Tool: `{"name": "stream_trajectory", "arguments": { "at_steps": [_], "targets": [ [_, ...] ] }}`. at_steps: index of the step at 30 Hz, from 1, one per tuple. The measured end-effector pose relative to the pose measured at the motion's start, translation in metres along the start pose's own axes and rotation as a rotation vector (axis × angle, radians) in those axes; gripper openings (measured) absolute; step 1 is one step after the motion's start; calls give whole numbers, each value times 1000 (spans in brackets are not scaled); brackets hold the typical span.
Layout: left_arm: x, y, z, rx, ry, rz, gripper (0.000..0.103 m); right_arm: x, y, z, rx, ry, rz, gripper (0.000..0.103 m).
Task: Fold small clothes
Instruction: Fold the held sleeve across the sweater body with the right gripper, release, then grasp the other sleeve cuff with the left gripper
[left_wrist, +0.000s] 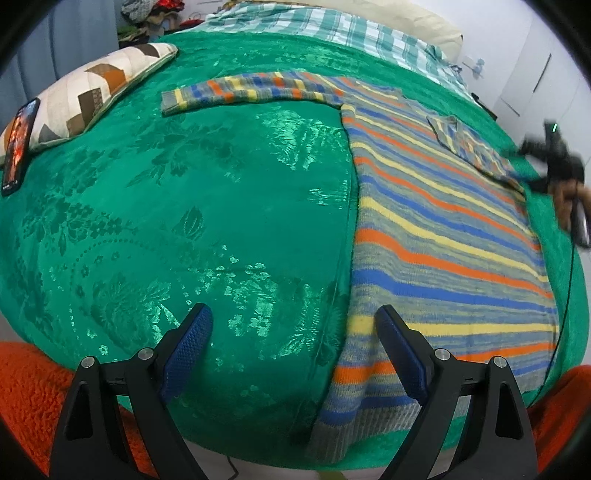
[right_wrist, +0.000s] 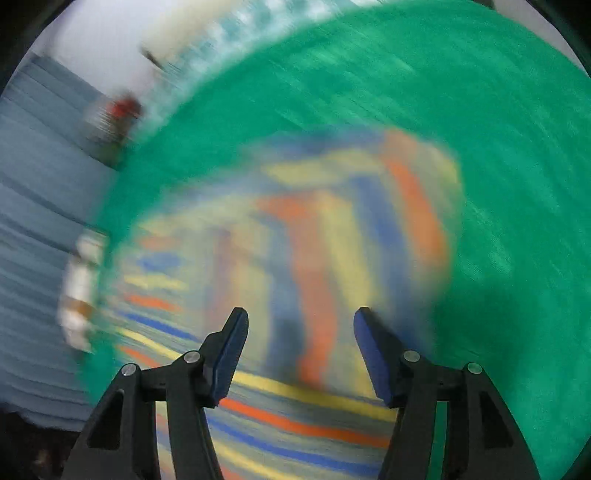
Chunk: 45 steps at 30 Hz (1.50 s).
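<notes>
A small knitted sweater (left_wrist: 443, 229) with orange, yellow, blue and grey stripes lies flat on the green bedspread (left_wrist: 203, 221). One sleeve (left_wrist: 251, 90) stretches out to the left; the other sleeve (left_wrist: 472, 144) is folded across the body. My left gripper (left_wrist: 293, 314) stands open above the near edge of the bed, its right finger over the sweater's hem, with nothing between the jaws. In the left wrist view my right gripper (left_wrist: 554, 155) shows blurred in a hand beside the folded sleeve. In its own heavily blurred view the right gripper (right_wrist: 301, 317) is open over the sweater (right_wrist: 314, 258), holding nothing.
A chevron-patterned pillow (left_wrist: 92, 85) and a phone (left_wrist: 20, 144) lie at the far left of the bed. A teal checked cloth (left_wrist: 332, 26) and a cream pillow (left_wrist: 406, 14) lie at the far end. Orange fleece (left_wrist: 29, 387) shows at the near corners. A thin cable (left_wrist: 565, 295) runs along the right edge.
</notes>
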<state>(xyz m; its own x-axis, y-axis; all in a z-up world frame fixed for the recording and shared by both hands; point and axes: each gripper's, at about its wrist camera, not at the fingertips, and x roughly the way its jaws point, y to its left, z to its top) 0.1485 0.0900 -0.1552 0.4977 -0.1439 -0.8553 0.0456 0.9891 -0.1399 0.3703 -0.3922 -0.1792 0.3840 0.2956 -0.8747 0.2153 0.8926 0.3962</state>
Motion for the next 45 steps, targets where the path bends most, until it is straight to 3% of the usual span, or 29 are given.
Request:
{"name": "stream_trajectory", "arguments": {
  "at_steps": [1, 2, 6, 8, 11, 15, 18, 21, 24, 27, 29, 31, 35, 37, 39, 40, 45],
  "targets": [
    [0, -1, 0, 5, -1, 4, 91, 1, -9, -7, -16, -5, -45, 29],
    [0, -2, -1, 10, -2, 7, 91, -4, -12, -9, -23, -26, -53, 29],
    [2, -5, -3, 23, 2, 16, 91, -35, -3, -7, -32, -119, -30, 51],
    [2, -7, -3, 24, 1, 14, 91, -39, 15, 4, -96, -138, -30, 51],
    [3, -11, -4, 37, 1, 14, 92, -23, 38, 27, -135, -91, -17, 52],
    [5, -14, -5, 60, 2, 25, 92, 27, 51, 38, -71, 26, -51, 54],
    [5, -13, -4, 57, 2, 21, 92, 38, 61, 33, -68, -42, -104, 63],
    [3, -10, -3, 48, 2, 8, 92, 15, 67, 26, -76, -128, -47, 63],
    [2, -7, -3, 35, 3, -8, 92, -24, 66, 7, -126, -207, -29, 63],
    [1, -4, -2, 17, 3, -20, 92, -45, 58, -22, -179, -253, -85, 67],
    [2, -3, -2, 6, 8, -23, 93, -33, 40, -37, -168, -196, -135, 68],
    [4, -3, -3, 3, 15, -17, 94, -8, 22, -47, -116, -78, -135, 68],
    [3, -4, -5, 15, 16, 9, 96, -35, 33, -57, -129, -180, -119, 67],
    [1, -2, -6, 8, 12, 15, 96, -53, 38, -67, -138, -226, -104, 72],
    [0, 1, -5, 0, 8, 16, 96, -76, 46, -84, -162, -280, -117, 90],
    [-1, 2, -5, -8, 5, 17, 96, -87, 46, -94, -172, -305, -131, 93],
    [-4, 9, -3, -44, 5, 7, 96, -138, 40, -169, -157, -426, -243, 97]
  ]
}}
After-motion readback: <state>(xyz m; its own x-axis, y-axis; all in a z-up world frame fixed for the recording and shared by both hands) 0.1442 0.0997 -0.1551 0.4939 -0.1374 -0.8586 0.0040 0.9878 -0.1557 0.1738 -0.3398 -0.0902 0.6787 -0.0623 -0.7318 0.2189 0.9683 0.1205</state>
